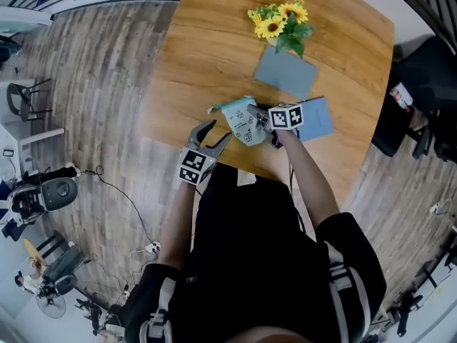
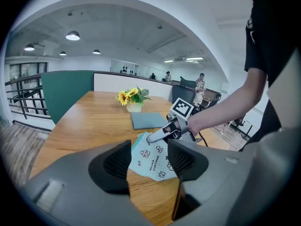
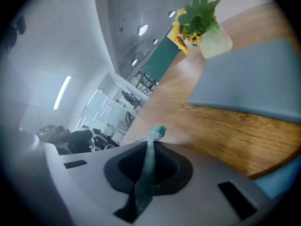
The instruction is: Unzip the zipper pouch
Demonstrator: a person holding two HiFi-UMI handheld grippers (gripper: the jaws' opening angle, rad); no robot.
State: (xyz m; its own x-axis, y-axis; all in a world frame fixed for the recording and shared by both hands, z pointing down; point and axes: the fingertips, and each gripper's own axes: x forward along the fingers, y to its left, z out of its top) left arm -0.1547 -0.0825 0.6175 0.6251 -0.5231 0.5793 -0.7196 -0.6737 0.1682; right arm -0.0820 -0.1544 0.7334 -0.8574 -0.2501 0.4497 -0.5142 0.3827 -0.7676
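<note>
The zipper pouch, pale teal with small dark printed drawings, sits in the middle of the head view, on the wooden counter close to its lower edge. The right gripper comes in from the right of the pouch, its marker cube just behind it. In the right gripper view its fingers are pressed together on a thin teal strip of the pouch, which runs up between the pads and pokes out above them. From the left gripper view, this grip sits at the pouch's upper edge.

The left gripper is at the pouch's lower left in the head view. Its fingers stand well apart in its own view, with the pouch showing in the gap and beyond it on the counter. The pads do not press on it.

Toward the top of the head view, a small pot of sunflowers stands on the counter, and a flat grey pad lies just below it. A flat blue item lies at the right of the pouch, beside the right gripper's cube.
</note>
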